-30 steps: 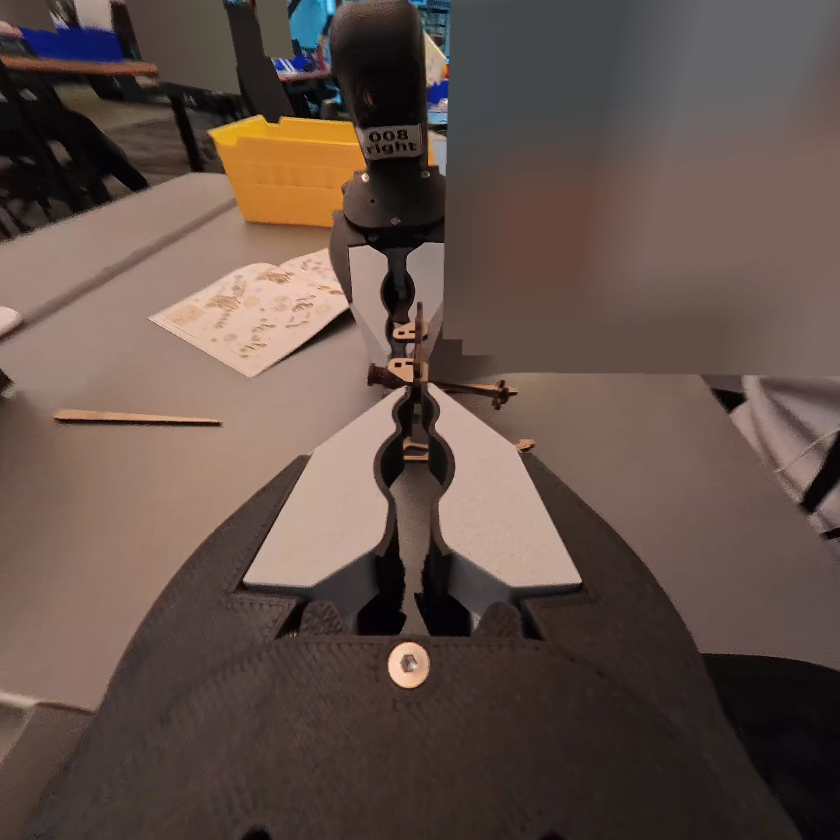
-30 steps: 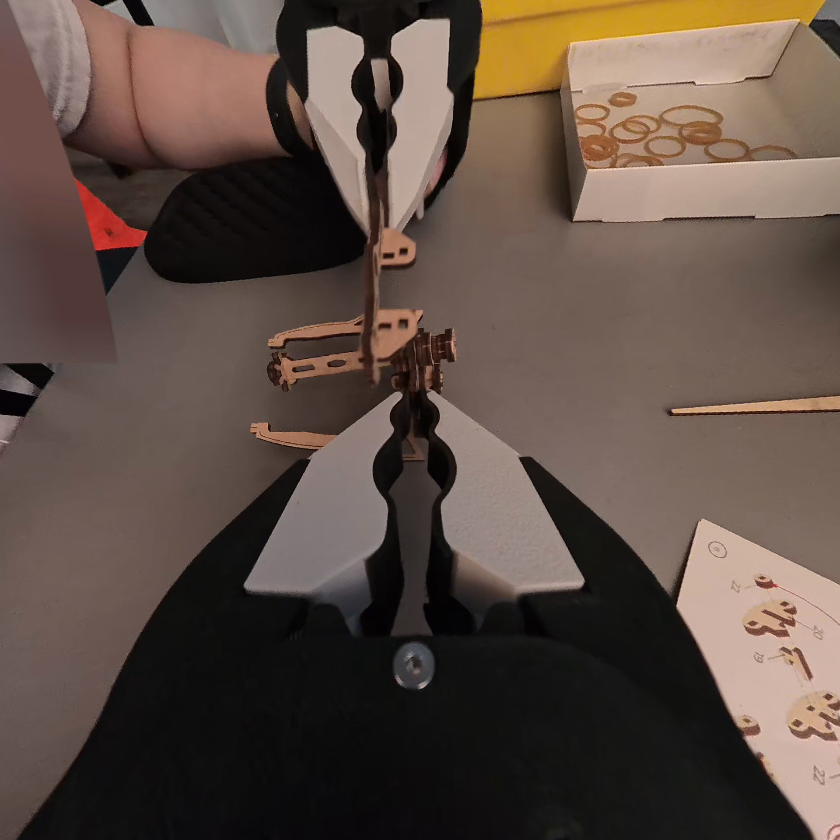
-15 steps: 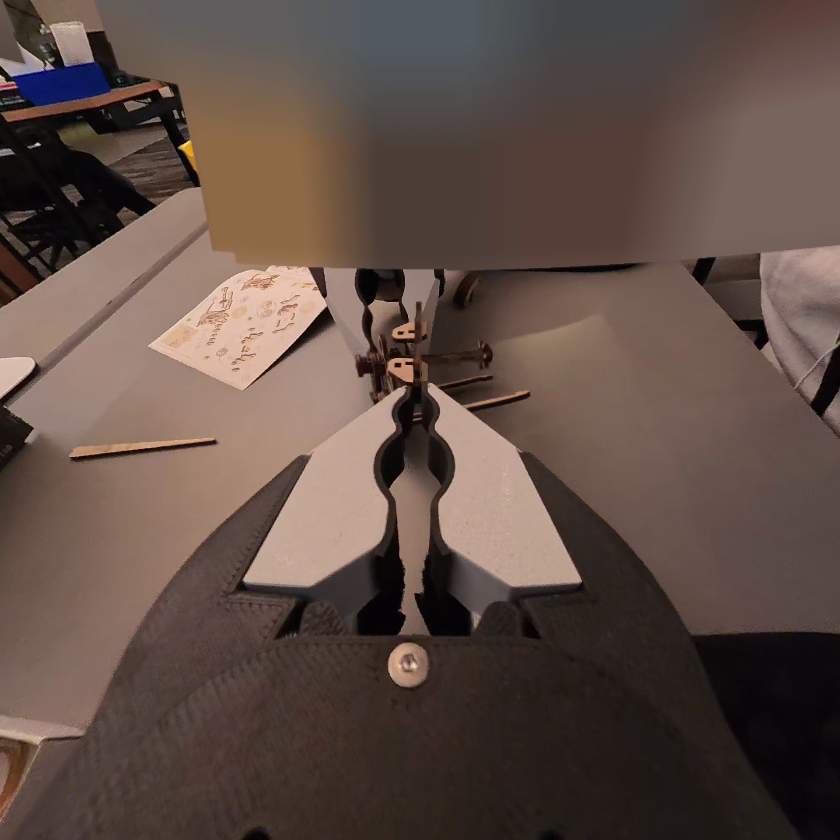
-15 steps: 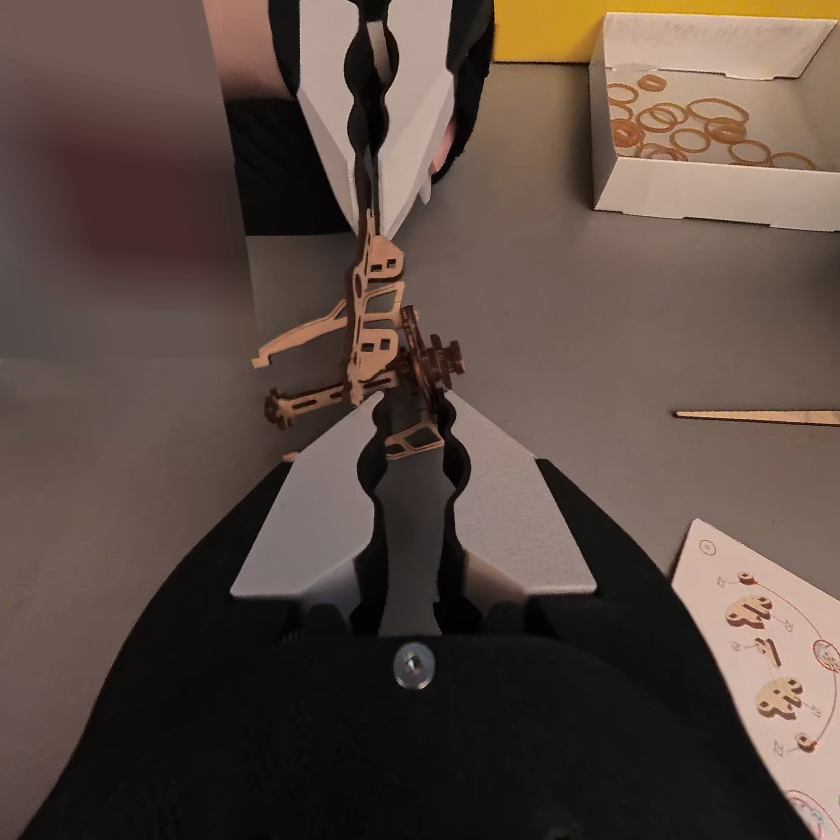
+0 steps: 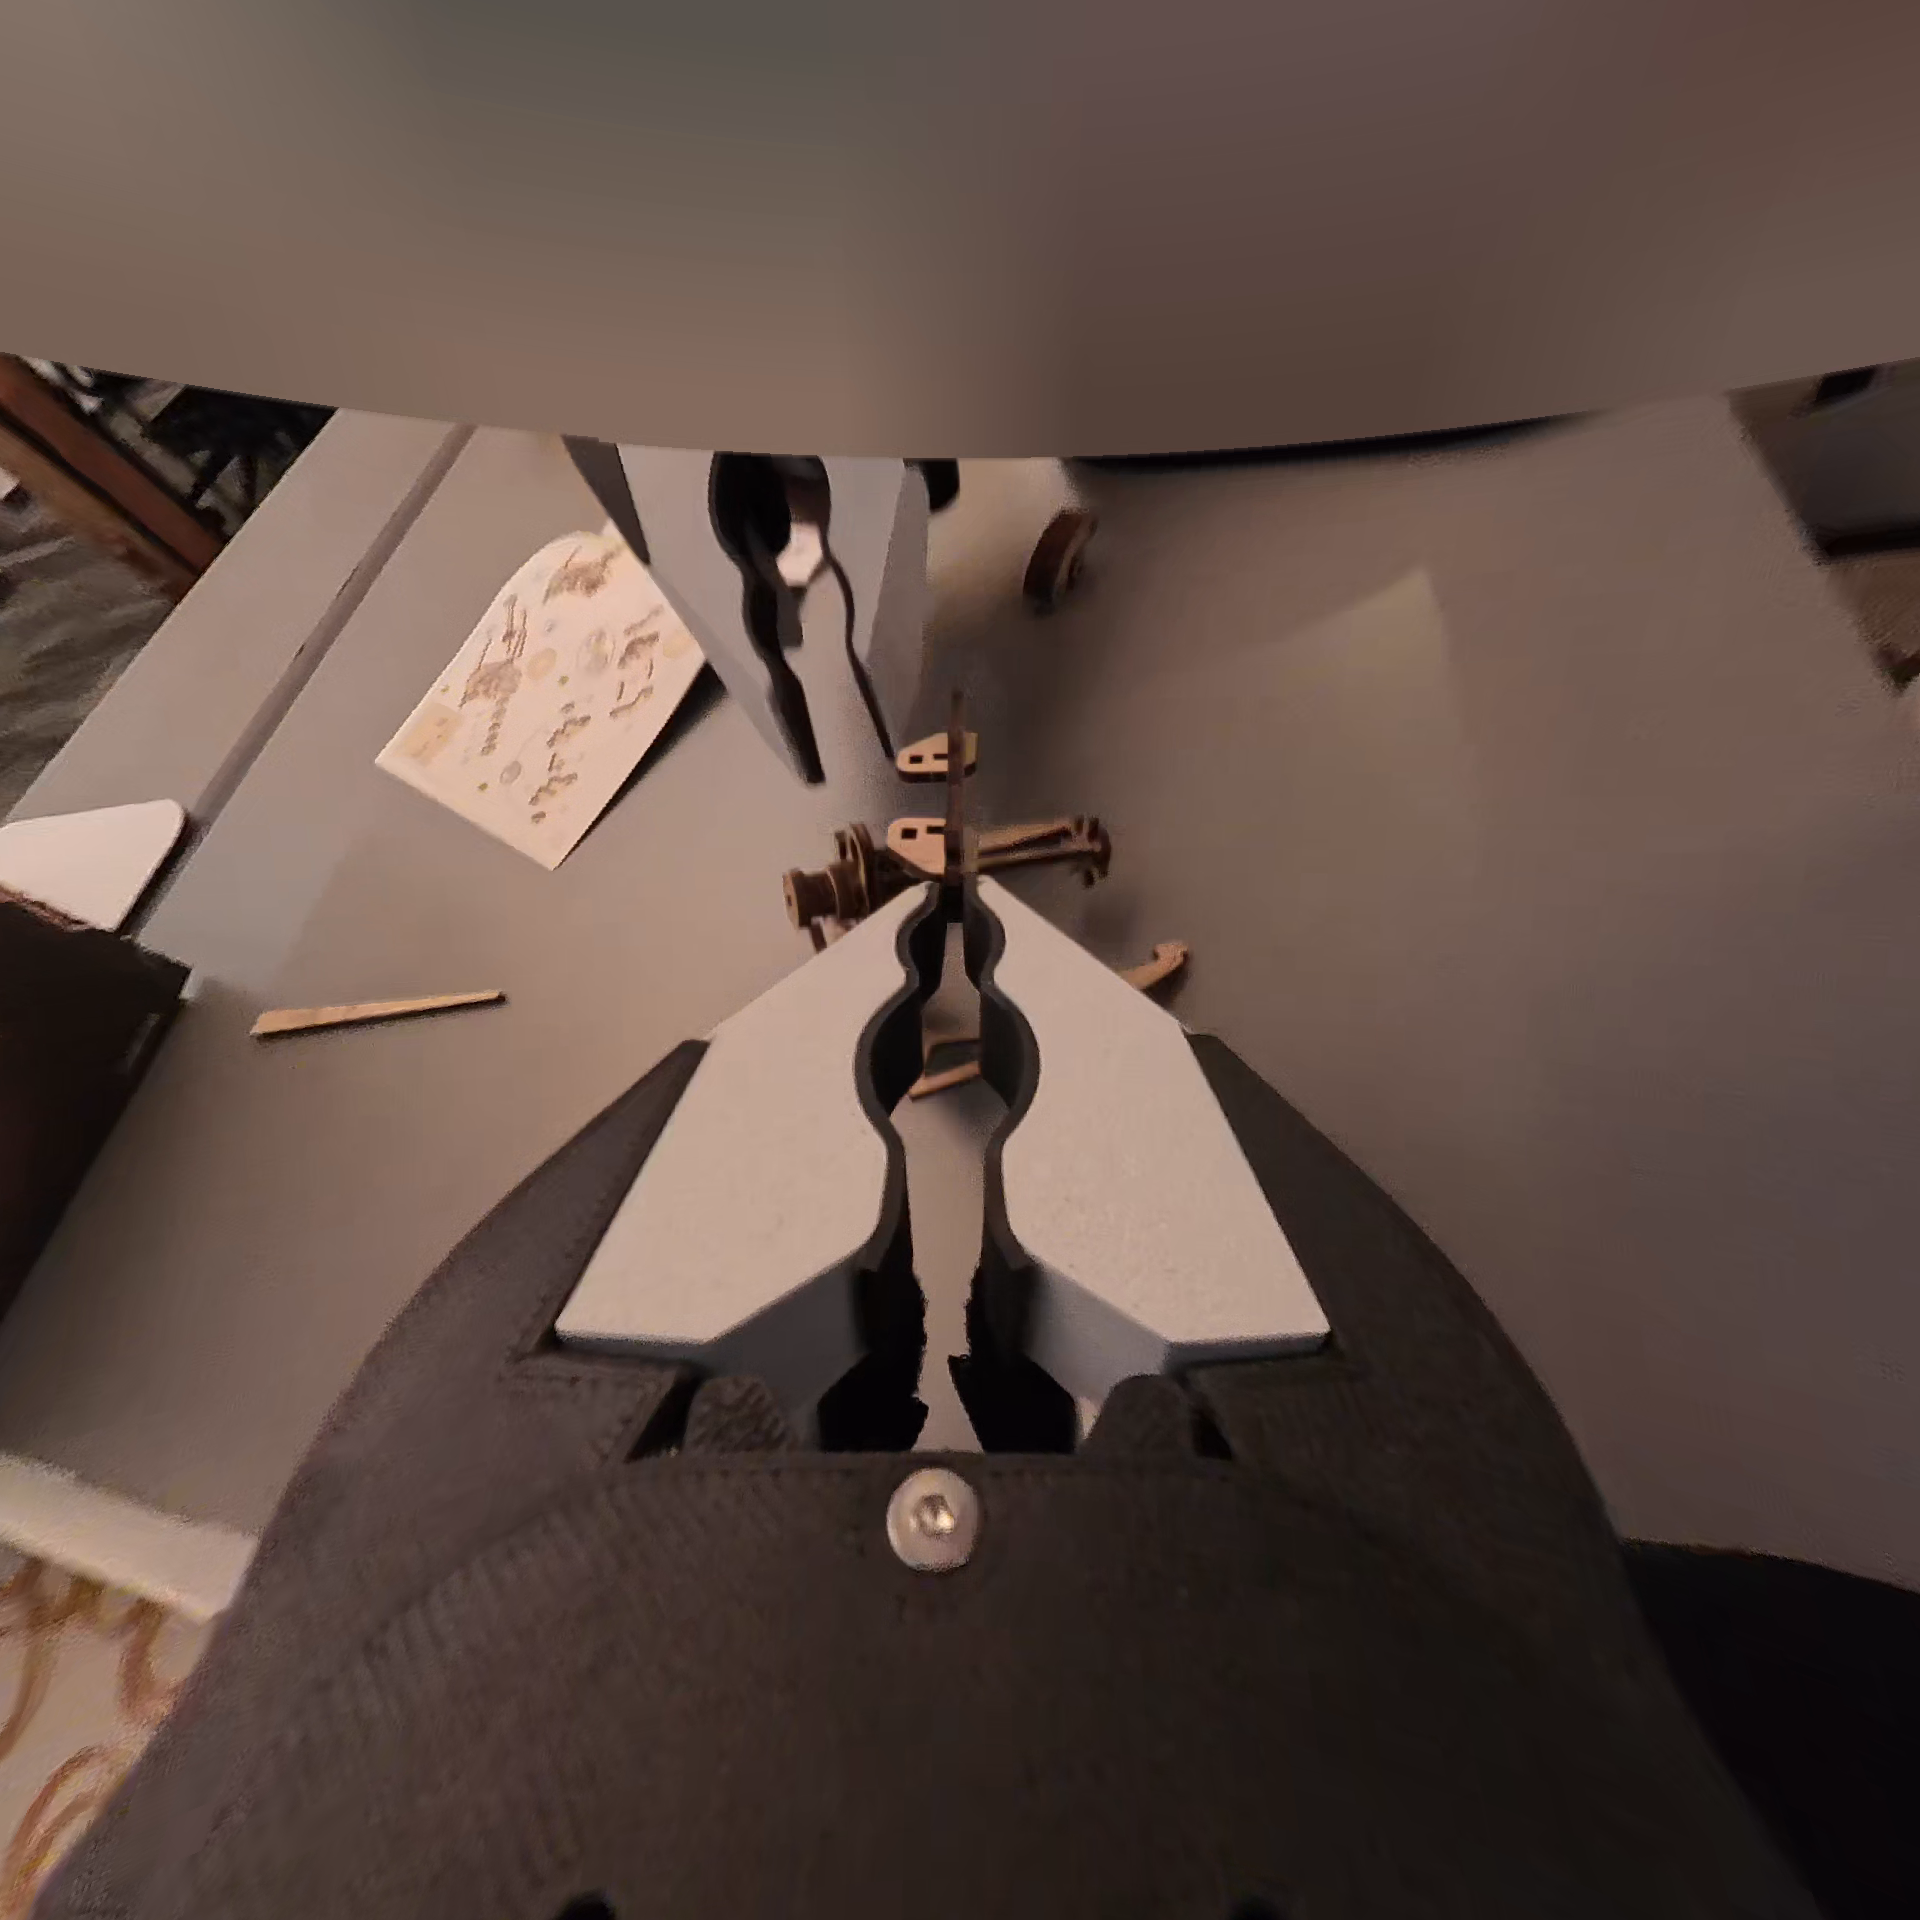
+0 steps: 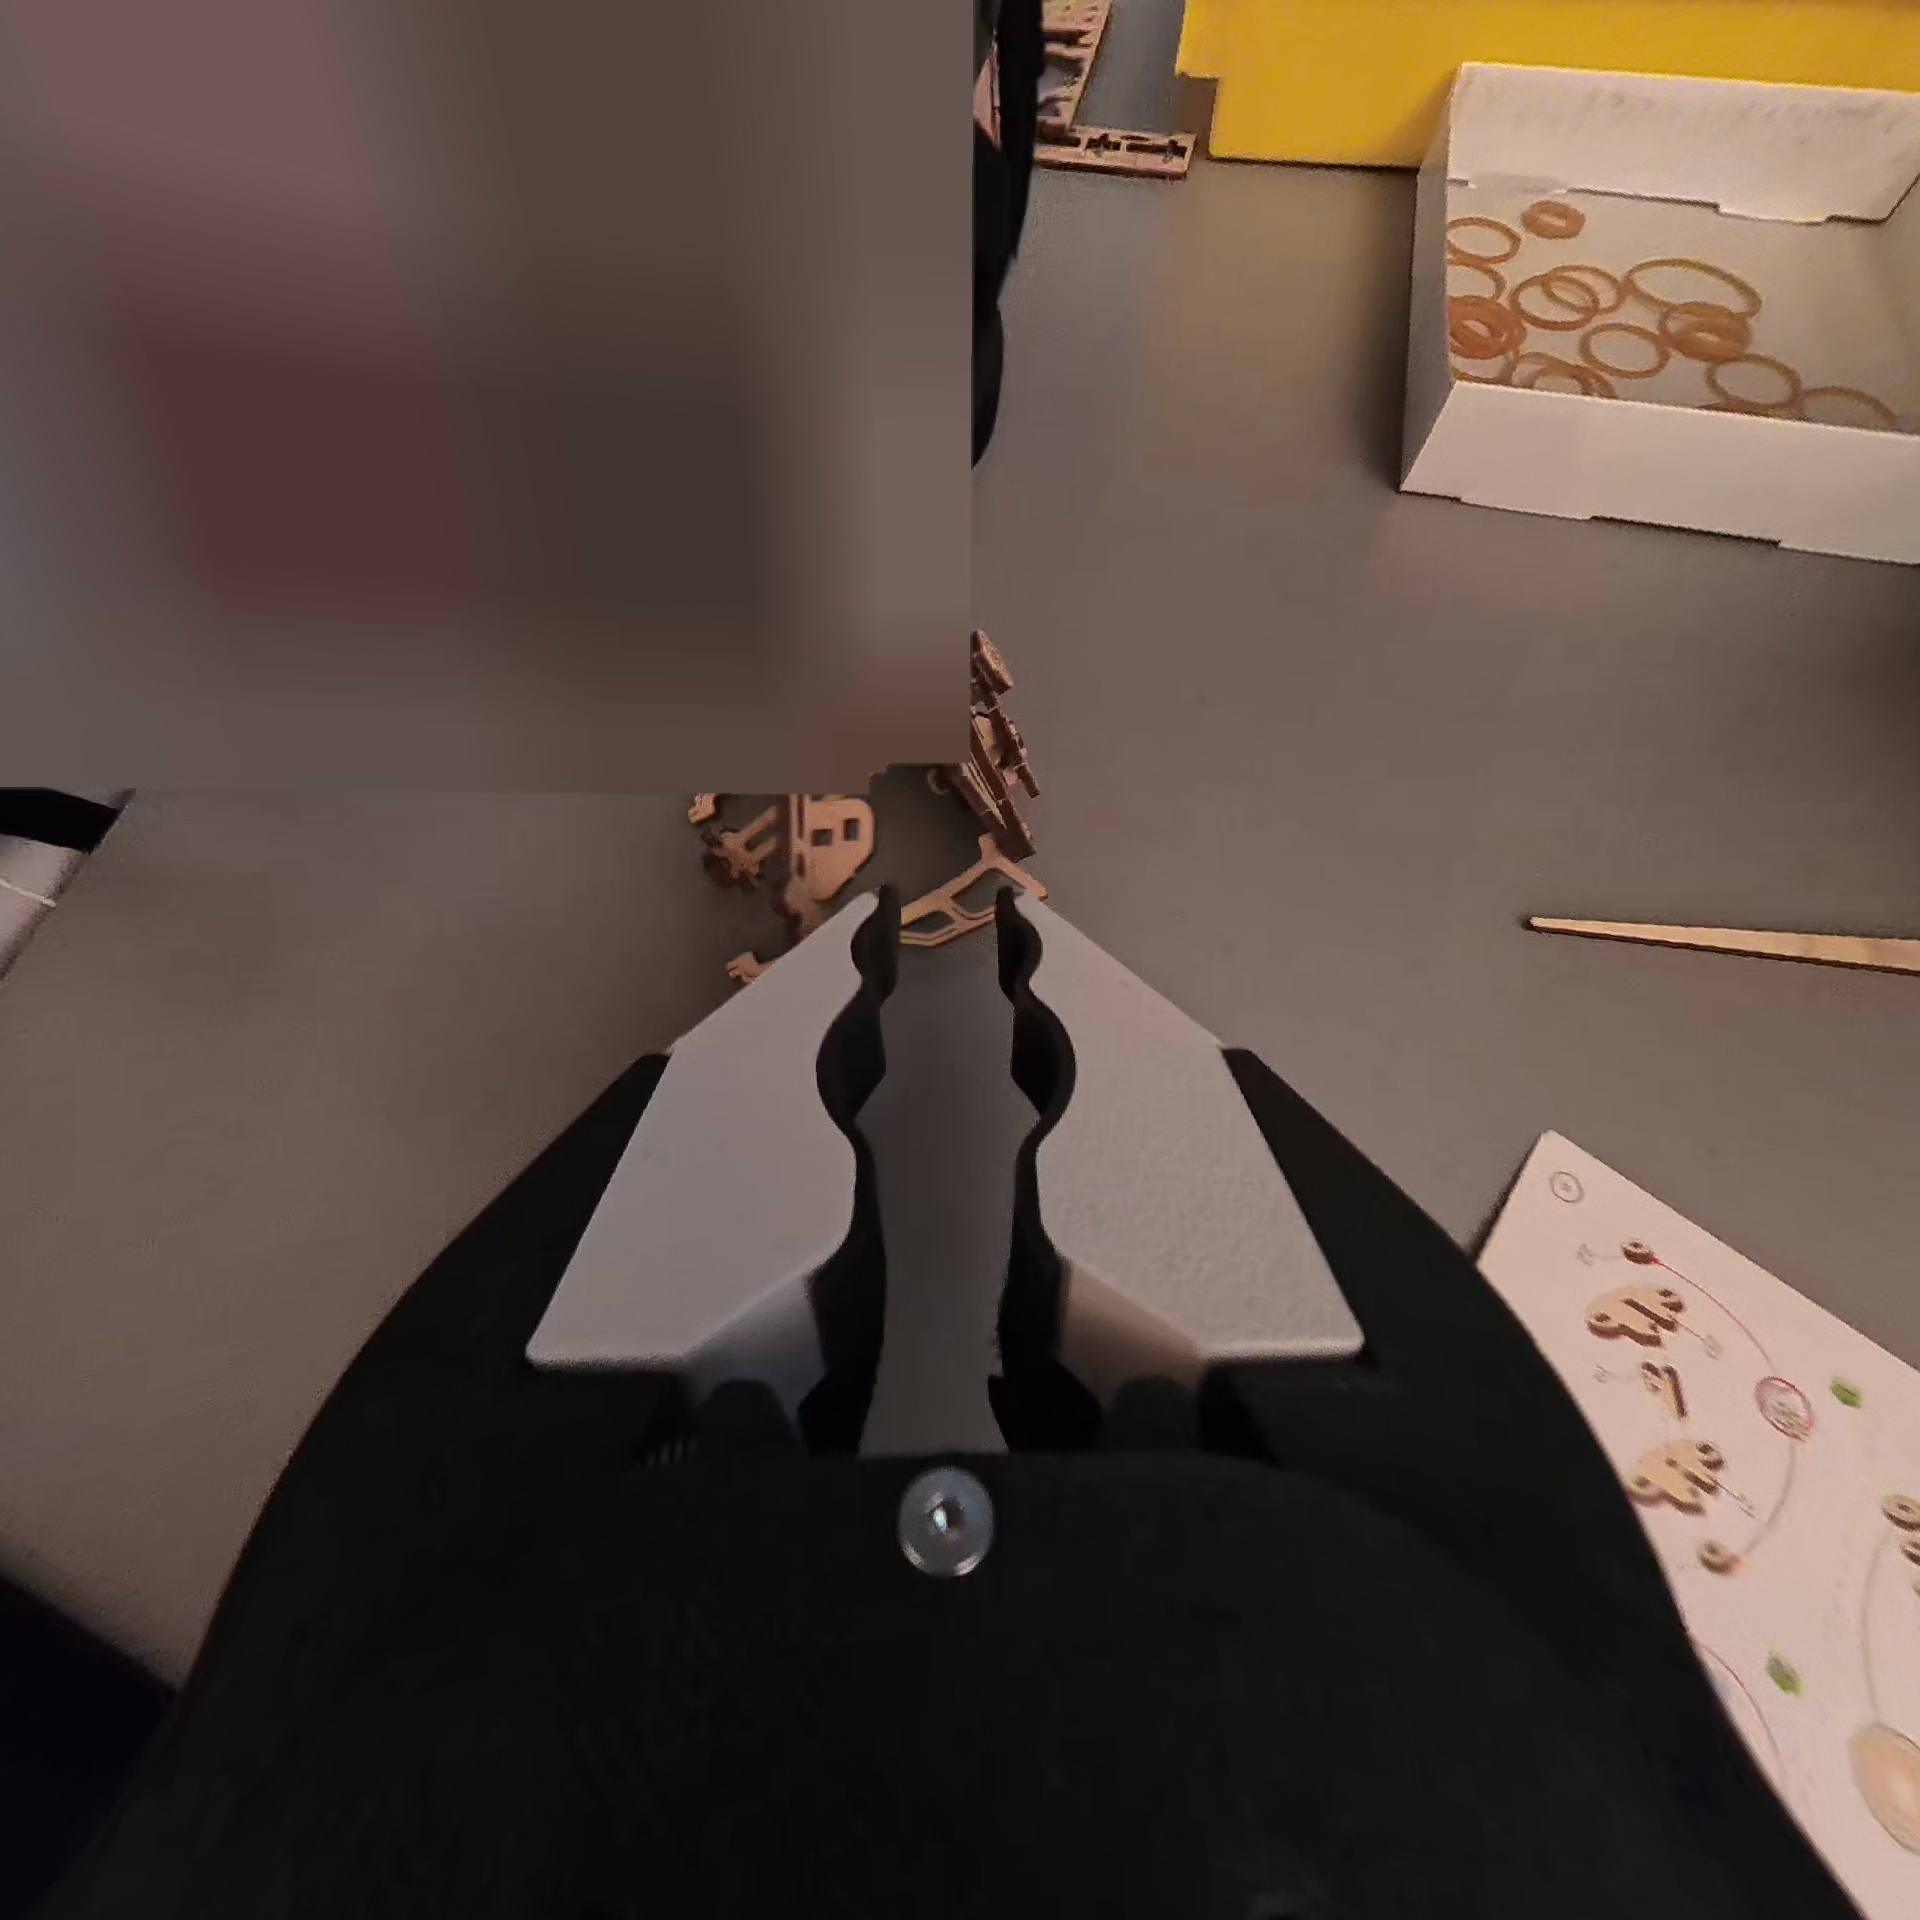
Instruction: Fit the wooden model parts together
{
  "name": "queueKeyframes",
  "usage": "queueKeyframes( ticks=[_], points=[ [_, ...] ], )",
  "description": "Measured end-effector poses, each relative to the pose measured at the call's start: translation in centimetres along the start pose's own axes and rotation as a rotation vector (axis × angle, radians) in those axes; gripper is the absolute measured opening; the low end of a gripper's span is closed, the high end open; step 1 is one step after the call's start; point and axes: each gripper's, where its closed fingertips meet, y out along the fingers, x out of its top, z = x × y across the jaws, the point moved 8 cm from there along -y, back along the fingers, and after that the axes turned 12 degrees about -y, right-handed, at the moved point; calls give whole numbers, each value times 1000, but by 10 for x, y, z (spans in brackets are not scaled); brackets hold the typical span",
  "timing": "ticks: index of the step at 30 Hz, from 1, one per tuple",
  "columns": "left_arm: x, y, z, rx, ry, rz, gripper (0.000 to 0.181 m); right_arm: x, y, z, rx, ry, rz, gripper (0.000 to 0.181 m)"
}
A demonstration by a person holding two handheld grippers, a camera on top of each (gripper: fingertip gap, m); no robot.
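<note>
1. Your left gripper (image 5: 948, 902) is pinched nearly closed on a thin upright plate of the wooden model (image 5: 940, 847). The plate stands edge-on between the tips, and the rest of the assembly hangs off it above the grey table (image 5: 1455, 935).

2. Your right gripper (image 6: 943, 902) holds nothing. Its jaws stand a narrow gap apart, just short of the model, which shows beyond the tips in its own view (image 6: 821, 847). In the left wrist view the same gripper (image 5: 852, 764) hovers just beside the model's top.

3. Handling, as a judgement: the model looks light, stiff and brittle. It is cut from thin sheet with slim struts and small tabs, so take hold on a broad flat plate, never on the struts or the small wheel stack.

4. Count, one model in hand. Loose wood nearby: one hooked piece (image 5: 1148, 971) just beside the left gripper and one long tapered stick (image 6: 1725, 943) well apart.

5. Further out: one instruction sheet (image 6: 1714, 1455), one white box of rings (image 6: 1662, 473) whose contents are too many and too overlapped to count, and one yellow bin (image 6: 1455, 73).
</note>
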Motion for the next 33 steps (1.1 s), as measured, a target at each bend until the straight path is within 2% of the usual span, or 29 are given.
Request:
queueKeyframes(
  ticks=[3, 6, 9, 12, 19, 23, 26, 28, 33],
  points=[
    [-3, 2, -7, 104, 72, 91, 0, 7, -7, 3, -3, -50, -7, 17],
    [-5, 3, -17, 160, 33, 50, 0, 11, -3, -4, 37, 3, -2, 18],
    [-3, -1, -28, 237, 103, -39, 0, 15, 3, -14, 136, 53, -67, 18],
    [-1, -3, -33, 339, 138, -35, 0, 21, 4, -25, 259, 83, -93, 19],
    [-2, 4, -38, 431, 91, -23, 0, 21, 3, -29, 351, -240, -95, 19],
    [-3, 5, -36, 467, 77, -20, 0, 18, 8, -29, 263, -335, -130, 12],
    [-4, 8, -37, 491, 77, -1, 0, 13, 13, -35, 259, -268, -178, 10],
    [-5, 9, -37, 505, 79, 15, 0, 11, 17, -33, 375, -146, -229, 10],
    [-6, 7, -37, 508, 56, 11, 0, 4, 29, -44, 465, 72, -225, 12]
  ],
)
